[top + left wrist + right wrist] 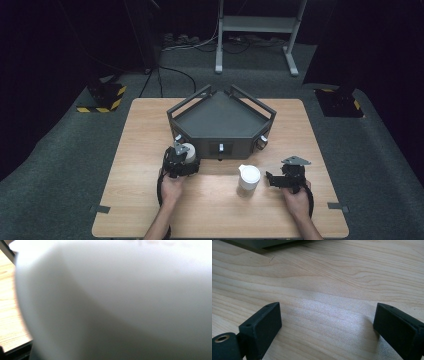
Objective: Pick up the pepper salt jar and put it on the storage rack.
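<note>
- Clamping a small white cup (189,152), the left gripper (179,162) has its jaws closed tight on the cup's wall; in the left gripper view the cup (125,300) sits so close to the lens that it is one pale blur, with a strip of wood at the left edge.
- Sitting just in front of the dark tray (220,120), the held cup is near the tray's left front corner, upright as far as the high view tells.
- Resting farther right, the right gripper (272,180) has its jaws wide apart with nothing between them; the right gripper view shows bare wood between the two black fingers (262,325).
- Standing between the two hands, a white jug (248,179) is upright on the table (140,200), just left of the right gripper's open jaws and well right of the left gripper.
- Pointing toward the jug, the right gripper is plainly the nearer hand to it.
- Judging from this layout, the coming move turns on that short gap: the jug lies straight along the right gripper's reach, its long axis vertical.
</note>
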The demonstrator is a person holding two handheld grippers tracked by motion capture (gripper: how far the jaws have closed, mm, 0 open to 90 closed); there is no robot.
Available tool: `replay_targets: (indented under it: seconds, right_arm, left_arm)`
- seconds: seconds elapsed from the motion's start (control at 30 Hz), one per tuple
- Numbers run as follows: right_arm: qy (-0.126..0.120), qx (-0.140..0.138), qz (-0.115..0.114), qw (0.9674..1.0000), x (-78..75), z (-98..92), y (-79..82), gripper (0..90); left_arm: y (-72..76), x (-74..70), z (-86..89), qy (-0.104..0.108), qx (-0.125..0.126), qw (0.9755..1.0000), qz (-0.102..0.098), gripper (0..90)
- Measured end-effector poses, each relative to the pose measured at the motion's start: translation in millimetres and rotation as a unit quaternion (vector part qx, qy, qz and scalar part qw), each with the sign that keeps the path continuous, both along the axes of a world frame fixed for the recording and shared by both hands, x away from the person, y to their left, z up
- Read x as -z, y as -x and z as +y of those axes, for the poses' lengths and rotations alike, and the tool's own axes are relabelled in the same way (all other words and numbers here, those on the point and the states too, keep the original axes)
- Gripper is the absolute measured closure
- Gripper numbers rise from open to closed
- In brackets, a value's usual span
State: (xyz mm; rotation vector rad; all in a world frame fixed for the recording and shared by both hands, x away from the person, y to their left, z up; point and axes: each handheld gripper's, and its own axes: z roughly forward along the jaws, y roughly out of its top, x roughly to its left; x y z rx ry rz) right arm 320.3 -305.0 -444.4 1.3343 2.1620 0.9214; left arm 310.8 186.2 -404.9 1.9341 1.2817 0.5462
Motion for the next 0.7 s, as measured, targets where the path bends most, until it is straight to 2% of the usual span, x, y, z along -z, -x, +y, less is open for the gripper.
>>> replay_targets:
  seconds: [0.27, 0.7]
  right_arm:
    - [0.000, 0.000, 0.000, 1.0000, 0.0, 0.0, 0.0, 7.5]
    - [0.000, 0.001, 0.000, 1.0000, 0.0, 0.1, 0.0, 7.5]
  left_arm:
    - [2.9, -9.9, 2.5, 0.000, 0.008, 0.9999, -0.010, 31.3]
    - [0.9, -33.9, 5.8, -0.007, 0.041, 0.9991, -0.003, 31.2]
